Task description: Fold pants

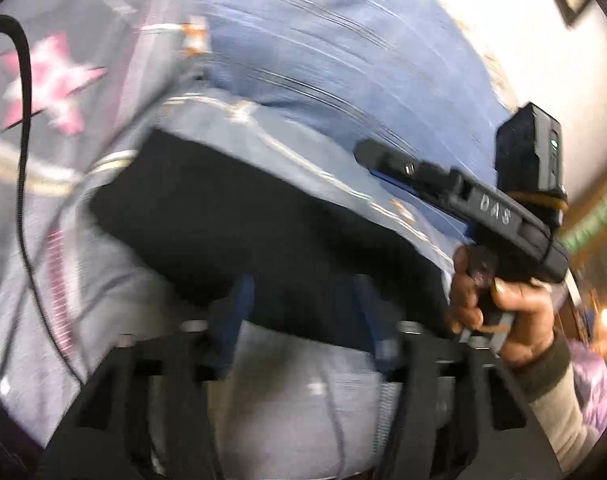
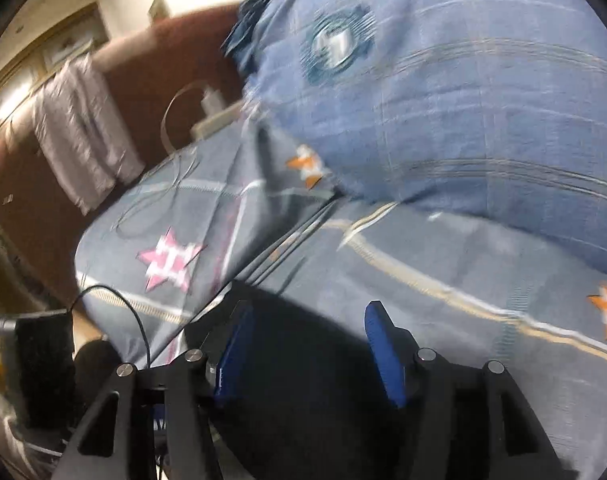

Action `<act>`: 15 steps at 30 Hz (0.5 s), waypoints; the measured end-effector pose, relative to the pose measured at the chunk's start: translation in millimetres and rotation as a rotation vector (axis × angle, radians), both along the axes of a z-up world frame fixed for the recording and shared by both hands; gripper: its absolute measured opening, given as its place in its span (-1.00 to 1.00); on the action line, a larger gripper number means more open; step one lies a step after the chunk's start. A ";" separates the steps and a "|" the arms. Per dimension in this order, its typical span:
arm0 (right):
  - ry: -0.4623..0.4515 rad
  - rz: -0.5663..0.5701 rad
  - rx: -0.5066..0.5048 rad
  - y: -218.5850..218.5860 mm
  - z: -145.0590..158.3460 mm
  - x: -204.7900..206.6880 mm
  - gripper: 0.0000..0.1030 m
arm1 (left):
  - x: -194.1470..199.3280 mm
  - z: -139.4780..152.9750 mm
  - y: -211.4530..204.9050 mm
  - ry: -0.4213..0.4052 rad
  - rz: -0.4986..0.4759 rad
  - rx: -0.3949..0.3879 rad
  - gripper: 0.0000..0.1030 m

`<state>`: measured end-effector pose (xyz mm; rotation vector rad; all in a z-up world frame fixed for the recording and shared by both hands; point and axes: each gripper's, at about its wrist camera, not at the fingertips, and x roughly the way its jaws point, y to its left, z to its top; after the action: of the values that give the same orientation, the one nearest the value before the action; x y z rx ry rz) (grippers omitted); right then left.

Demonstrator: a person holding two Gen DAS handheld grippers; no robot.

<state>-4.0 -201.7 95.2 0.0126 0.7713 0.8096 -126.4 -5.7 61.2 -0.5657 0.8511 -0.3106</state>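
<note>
Hovering over dark folded fabric pants [image 1: 239, 216] lying on grey star-patterned bedspread [image 1: 55, 80], beside blue plaid pillow [image 2: 463, 100]. Left gripper [image 1: 303, 312] jaws spread, holding nothing; right gripper [image 2: 307, 344] jaws spread too. Likely mid-fold; next needing an edge pinch. Heavy blur.

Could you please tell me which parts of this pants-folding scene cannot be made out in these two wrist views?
- Pants: motion blur in both views hides legs, waistband and fold state.
- Left gripper: whether it pinches fabric is unclear; dark cloth covers its tips.
- Right gripper: likewise unclear.
</note>
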 end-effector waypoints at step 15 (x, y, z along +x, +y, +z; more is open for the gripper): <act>0.078 0.224 -0.276 120.1 -70.0 47.9 0.09 | 35.4 -38.5 13.1 0.104 0.137 -0.023 0.73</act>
<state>43.9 -81.6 25.2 -0.2954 0.9647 0.9118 -91.1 7.4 22.7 -0.6626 0.9054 -0.1668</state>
